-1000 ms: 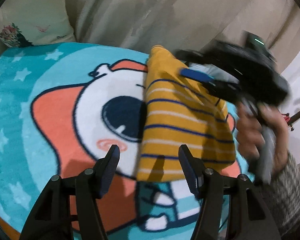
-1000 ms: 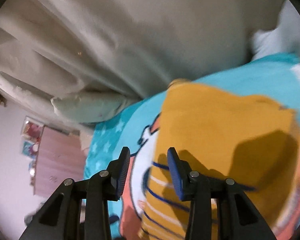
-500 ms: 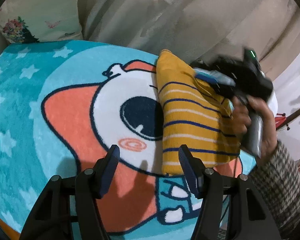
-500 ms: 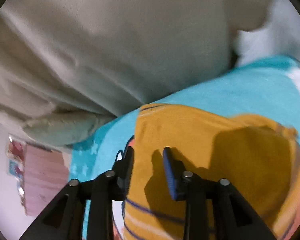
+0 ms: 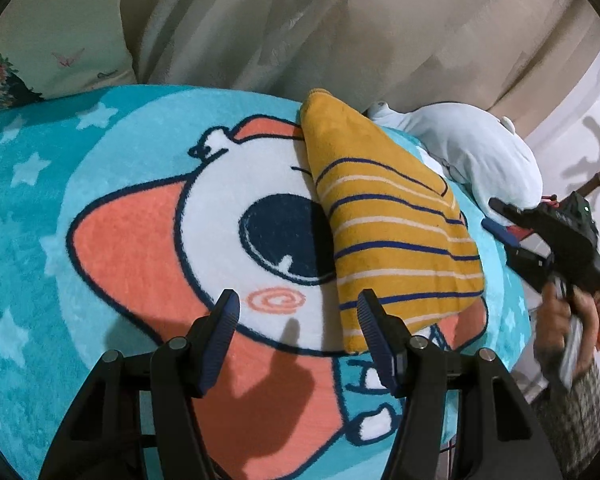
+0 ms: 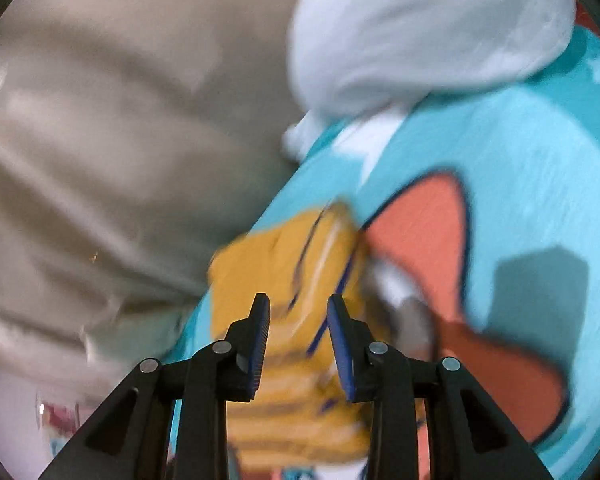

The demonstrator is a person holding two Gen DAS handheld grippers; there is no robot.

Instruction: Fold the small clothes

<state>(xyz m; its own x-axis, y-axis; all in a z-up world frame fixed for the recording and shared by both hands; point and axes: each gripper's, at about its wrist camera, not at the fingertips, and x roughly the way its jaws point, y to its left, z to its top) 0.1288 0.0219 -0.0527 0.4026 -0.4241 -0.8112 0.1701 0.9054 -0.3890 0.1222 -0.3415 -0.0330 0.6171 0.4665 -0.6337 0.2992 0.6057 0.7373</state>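
A folded yellow garment with blue and white stripes (image 5: 392, 224) lies on the cartoon blanket (image 5: 132, 248), right of centre in the left wrist view. My left gripper (image 5: 298, 322) is open and empty, just in front of the garment's near edge. My right gripper (image 5: 500, 220) is off the garment at the right, held in a hand, jaws apart. In the blurred right wrist view the garment (image 6: 284, 280) lies beyond my open, empty right gripper (image 6: 298, 320).
A beige curtain (image 5: 300, 20) hangs behind the blanket. A floral pillow (image 5: 52, 52) sits at the back left. A pale blue plush toy (image 5: 480, 156) lies at the back right, also in the right wrist view (image 6: 412, 28). The blanket's edge drops off at the right.
My right gripper has pulled away from the garment to the right and opened wider. The garment now lies flat and folded. The left gripper has drawn back a little.
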